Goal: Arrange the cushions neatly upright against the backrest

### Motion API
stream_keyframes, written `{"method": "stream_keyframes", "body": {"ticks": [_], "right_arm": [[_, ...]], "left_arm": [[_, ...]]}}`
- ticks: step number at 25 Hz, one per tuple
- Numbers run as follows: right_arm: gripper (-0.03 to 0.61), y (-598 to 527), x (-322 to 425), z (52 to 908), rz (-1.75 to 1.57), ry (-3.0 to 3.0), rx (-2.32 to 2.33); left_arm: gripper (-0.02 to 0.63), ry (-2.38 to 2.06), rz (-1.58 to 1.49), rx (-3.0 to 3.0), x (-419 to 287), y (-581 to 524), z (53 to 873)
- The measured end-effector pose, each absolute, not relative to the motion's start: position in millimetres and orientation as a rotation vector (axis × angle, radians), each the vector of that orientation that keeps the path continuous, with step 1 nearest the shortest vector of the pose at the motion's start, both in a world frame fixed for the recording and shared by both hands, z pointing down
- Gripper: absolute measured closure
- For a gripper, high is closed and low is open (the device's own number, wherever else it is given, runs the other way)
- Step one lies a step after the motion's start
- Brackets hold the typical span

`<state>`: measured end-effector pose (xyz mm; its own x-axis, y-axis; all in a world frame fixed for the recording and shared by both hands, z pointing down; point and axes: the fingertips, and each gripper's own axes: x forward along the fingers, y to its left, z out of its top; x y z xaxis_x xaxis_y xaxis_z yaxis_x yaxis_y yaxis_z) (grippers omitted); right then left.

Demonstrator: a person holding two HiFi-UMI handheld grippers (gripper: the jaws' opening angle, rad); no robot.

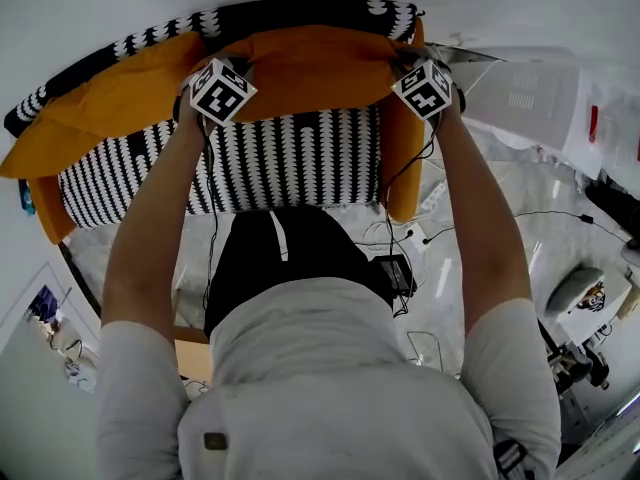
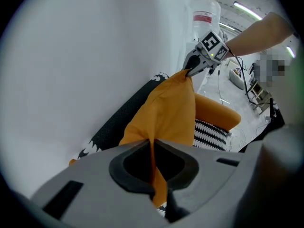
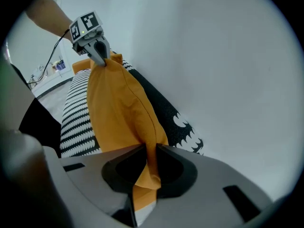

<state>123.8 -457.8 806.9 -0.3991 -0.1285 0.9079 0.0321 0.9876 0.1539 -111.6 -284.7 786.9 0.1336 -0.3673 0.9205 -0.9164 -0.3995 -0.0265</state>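
Note:
An orange cushion (image 1: 305,68) stands upright against the black-and-white patterned backrest (image 1: 300,13) of a small sofa. My left gripper (image 1: 226,70) is shut on its upper left corner and my right gripper (image 1: 412,68) on its upper right corner. In the left gripper view the orange fabric (image 2: 166,113) runs into the pinched jaws of the left gripper (image 2: 153,175), with the right gripper (image 2: 192,70) at the far corner. In the right gripper view the cushion (image 3: 118,113) is pinched in the right gripper (image 3: 149,170), and the left gripper (image 3: 100,58) holds the far end. A second orange cushion (image 1: 105,108) leans at the left.
The striped seat (image 1: 280,163) has orange armrests (image 1: 402,173) on both sides. A white wall (image 2: 71,56) is right behind the backrest. White equipment (image 1: 530,98) stands to the right. Cables and a black box (image 1: 395,273) lie on the floor by the person's legs.

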Motion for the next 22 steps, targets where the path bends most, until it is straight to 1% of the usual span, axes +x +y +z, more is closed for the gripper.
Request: {"method": "stream_keyframes", "body": {"ticks": [2,5,9,12,15,22], "right_arm": [[0.484,-462,118,809,-0.165,-1.975,0.098],[0.467,-465,108,810,-0.175,-1.967,0.128],[0.430,-468,107,813,-0.198,-1.941,0.142],[0.395,-468,107,807,-0.222,-1.942,0.161],[0.390,-465,106,789,-0.233,-1.979,0.214],[0.390,-423,95,743,-0.230,-2.088,0.255]], "left_arm": [[0.591,-1.256,1.260,1.844,-119,-290,792],[0.585,-1.290,1.256,1.836,-128,-295,796],[0.578,-1.296,1.228,1.854,-127,-297,798],[0.554,-1.297,1.222,1.893,-128,-297,791],[0.541,-1.336,1.214,1.919,-127,-292,778],[0.537,-1.505,1.106,1.944,-127,-269,736]]}}
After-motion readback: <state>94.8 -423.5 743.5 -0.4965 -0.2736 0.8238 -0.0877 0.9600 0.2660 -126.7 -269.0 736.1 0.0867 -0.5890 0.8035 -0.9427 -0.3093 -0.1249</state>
